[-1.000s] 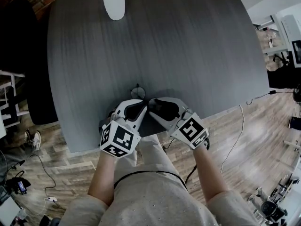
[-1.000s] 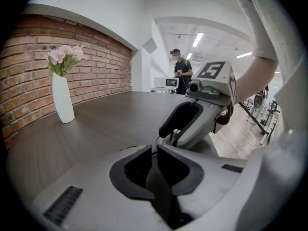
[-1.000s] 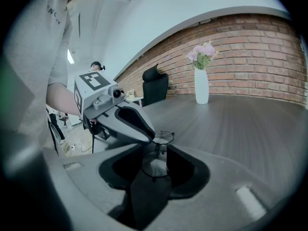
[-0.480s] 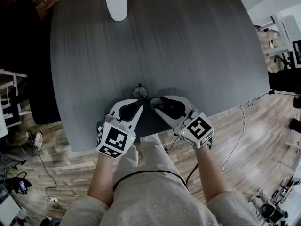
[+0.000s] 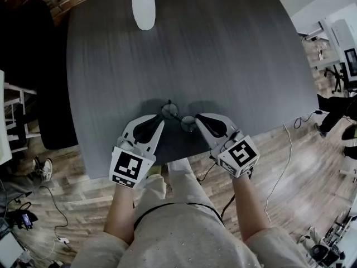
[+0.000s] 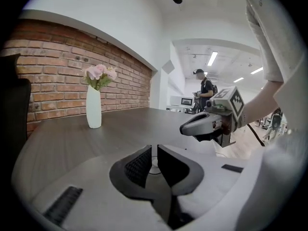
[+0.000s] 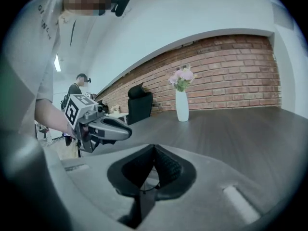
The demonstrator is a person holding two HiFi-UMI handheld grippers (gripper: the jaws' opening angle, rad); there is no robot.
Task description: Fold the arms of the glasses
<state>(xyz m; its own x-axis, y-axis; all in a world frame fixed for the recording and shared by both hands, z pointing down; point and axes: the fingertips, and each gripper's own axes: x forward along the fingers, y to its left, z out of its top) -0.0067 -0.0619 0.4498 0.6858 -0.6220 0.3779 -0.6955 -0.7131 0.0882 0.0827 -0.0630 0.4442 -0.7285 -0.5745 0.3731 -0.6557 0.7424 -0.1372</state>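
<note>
The wire-framed glasses (image 5: 170, 110) with round lenses hang just above the dark table (image 5: 223, 54) near its front edge, between my two grippers. My left gripper (image 5: 161, 121) is shut on the left end of the frame. In the left gripper view a thin rim of the glasses (image 6: 153, 170) shows between the nearly closed jaws of the left gripper (image 6: 153, 150). My right gripper (image 5: 196, 118) has just closed on the other end, beside the right lens. In the right gripper view the right gripper (image 7: 154, 149) has its tips together with a wire of the glasses (image 7: 144, 186) under them.
A white vase (image 5: 143, 10) with pink flowers stands at the table's far edge, in front of a brick wall. A black chair (image 5: 28, 66) stands left of the table. Cables (image 5: 279, 166) lie on the wooden floor to the right.
Both grippers have risen and moved apart, carrying the glasses off the table. The right jaws have gone from open to shut. The head view has tilted a little, so the vase shows more fully.
</note>
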